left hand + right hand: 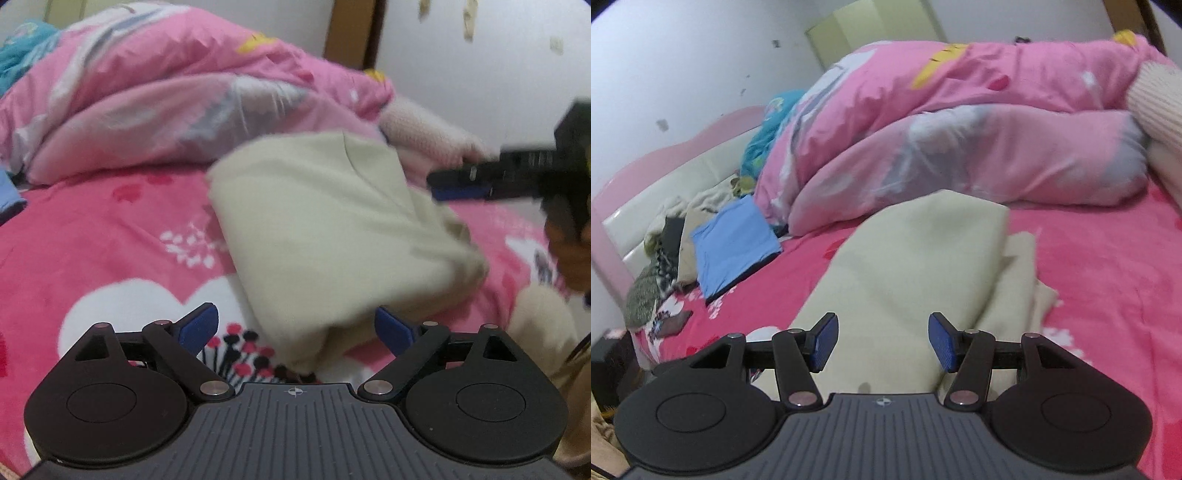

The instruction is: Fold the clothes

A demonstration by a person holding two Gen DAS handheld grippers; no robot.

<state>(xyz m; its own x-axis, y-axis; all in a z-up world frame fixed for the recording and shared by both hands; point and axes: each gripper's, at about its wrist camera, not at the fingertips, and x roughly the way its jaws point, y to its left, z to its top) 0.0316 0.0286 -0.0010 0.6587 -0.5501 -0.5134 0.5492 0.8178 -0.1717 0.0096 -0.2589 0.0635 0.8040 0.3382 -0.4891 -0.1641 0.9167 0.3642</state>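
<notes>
Cream folded cotton garment point(325, 229) lies on the pink floral bedsheet point(92, 236), before a heaped pink quilt point(155, 92); left gripper point(295, 328) spread wide, holding nothing, its fingers flanking the garment's near edge; right gripper point(882, 341) likewise wide open and empty, above the garment.

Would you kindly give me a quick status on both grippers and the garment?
Left gripper open, empty. Right gripper open, empty. Beige garment lies partly folded on the pink bedsheet. Pink duvet bunched behind, not obstructing.
</notes>
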